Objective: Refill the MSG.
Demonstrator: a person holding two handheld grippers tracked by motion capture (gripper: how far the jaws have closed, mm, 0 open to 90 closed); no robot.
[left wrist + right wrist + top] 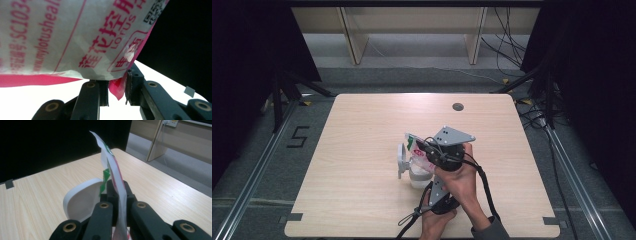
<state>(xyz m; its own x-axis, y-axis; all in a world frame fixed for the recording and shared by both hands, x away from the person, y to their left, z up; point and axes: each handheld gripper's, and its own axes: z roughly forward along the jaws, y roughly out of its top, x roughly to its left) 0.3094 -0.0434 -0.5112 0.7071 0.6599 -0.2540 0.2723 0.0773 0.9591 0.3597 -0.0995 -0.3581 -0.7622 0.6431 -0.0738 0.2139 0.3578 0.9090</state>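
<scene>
black jaws of your right gripper [117, 195] clamp the top edge of the packet [113, 173], holding it upright above the white cup [80, 200] near the middle of the table [362, 125]. your left gripper [117, 87] pinches the packet's pink lower corner between narrow jaws. both grips look set, so the hold is done; the packet appears unopened, leaving the tearing and any pouring into the cup ahead of you.

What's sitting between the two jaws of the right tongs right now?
The thin edge of the white and pink packet, pinched by the right tongs in the right gripper view; the white bowl stands just behind.
</scene>
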